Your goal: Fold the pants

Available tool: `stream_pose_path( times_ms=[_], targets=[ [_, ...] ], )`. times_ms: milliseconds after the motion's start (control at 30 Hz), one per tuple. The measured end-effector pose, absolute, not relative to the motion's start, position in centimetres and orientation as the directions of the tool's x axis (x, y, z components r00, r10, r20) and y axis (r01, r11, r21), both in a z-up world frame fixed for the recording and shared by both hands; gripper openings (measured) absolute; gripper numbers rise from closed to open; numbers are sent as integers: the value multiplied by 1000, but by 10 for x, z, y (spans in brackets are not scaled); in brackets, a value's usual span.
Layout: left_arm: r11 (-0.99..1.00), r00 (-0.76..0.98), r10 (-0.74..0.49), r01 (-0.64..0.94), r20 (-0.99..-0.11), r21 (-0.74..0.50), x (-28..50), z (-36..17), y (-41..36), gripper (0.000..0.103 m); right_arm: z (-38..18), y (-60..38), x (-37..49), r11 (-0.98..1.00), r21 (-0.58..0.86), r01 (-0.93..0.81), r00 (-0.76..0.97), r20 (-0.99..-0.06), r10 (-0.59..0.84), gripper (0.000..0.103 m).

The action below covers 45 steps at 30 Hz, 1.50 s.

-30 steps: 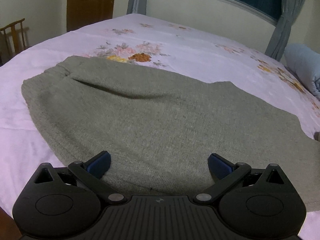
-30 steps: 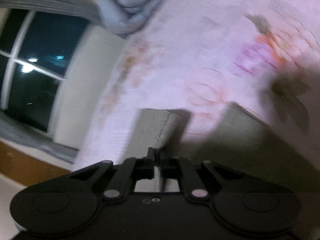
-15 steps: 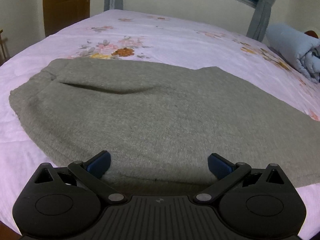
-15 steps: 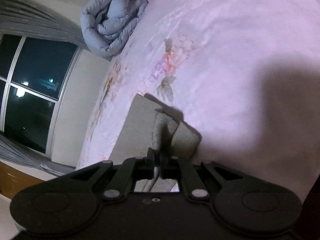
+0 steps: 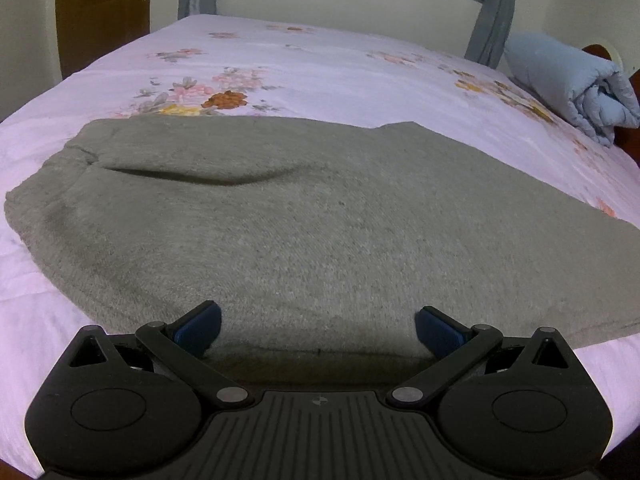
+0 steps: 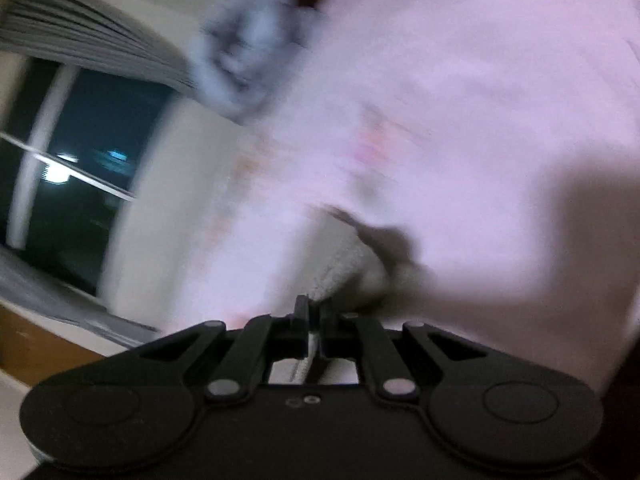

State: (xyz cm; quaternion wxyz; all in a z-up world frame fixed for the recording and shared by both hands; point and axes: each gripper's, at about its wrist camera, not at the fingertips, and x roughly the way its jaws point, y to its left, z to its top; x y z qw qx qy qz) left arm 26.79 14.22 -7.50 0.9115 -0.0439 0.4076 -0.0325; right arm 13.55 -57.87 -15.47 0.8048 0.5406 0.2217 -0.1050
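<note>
Grey knit pants (image 5: 304,224) lie spread across a pink floral bedsheet (image 5: 320,68) in the left wrist view, with a long crease near their far edge. My left gripper (image 5: 318,326) hovers low over the near edge of the pants, its blue pads wide apart and nothing between them. In the blurred right wrist view, my right gripper (image 6: 314,312) is shut on a fold of the pale grey pants fabric (image 6: 344,268), which bunches just ahead of the jaws over the pink sheet (image 6: 480,140).
A rolled light-blue quilt (image 5: 576,88) lies at the far right of the bed, also seen as the quilt (image 6: 244,64) in the right wrist view. A window (image 6: 76,168) with grey curtains and a wooden door (image 5: 100,16) line the walls behind the bed.
The right gripper has swung across the bed with the pants fabric held, and its view has tilted and blurred. The left view has rolled a little, bringing the blue quilt more into view.
</note>
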Motion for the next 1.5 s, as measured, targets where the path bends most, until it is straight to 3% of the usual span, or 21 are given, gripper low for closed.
stream_pose_path(
  times_ms=[167,333,533,667,867,1100,1133,1167,1233,1333,1400,1467,1500],
  targets=[
    [994,664,-98,31,-741,-104,266,-74,142,103,-154,-584,143,381,834,398,885,-459,78,0],
    [993,671,-109,42,-734,-108,262,-75,144,103,-132,-572,123,406,829,386,887,-454,85,14],
    [990,714,-104,9,-692,-140,253,-73,148,103,-122,-507,135,402,875,269,864,-404,302,15],
    [982,768,-37,-89,-640,-165,235,-61,157,103,-135,-445,165,403,885,233,808,-407,427,15],
    [931,761,35,-260,-647,-256,195,-65,182,103,-158,-377,190,358,906,225,743,-398,539,15],
    [914,754,14,-275,-657,-296,182,-75,193,103,-160,-358,201,336,910,242,725,-400,562,15],
    [915,751,11,-273,-660,-296,184,-77,195,103,-160,-357,199,335,911,241,724,-399,563,4],
    [917,751,9,-270,-661,-294,184,-77,194,103,-156,-355,200,351,910,222,726,-394,563,0],
    [922,755,4,-256,-656,-290,186,-75,190,103,-146,-350,192,360,917,174,749,-360,556,0],
    [926,755,-2,-246,-656,-287,191,-73,187,103,-157,-352,192,432,860,272,711,-482,512,0],
    [926,766,-5,-239,-643,-291,194,-67,184,103,-166,-363,185,383,871,307,711,-478,516,0],
    [930,779,-11,-222,-627,-292,198,-59,180,103,-149,-379,170,367,887,281,749,-442,494,14],
    [936,784,-15,-207,-620,-285,202,-56,176,103,-135,-394,159,373,895,242,796,-403,450,17]
  ],
)
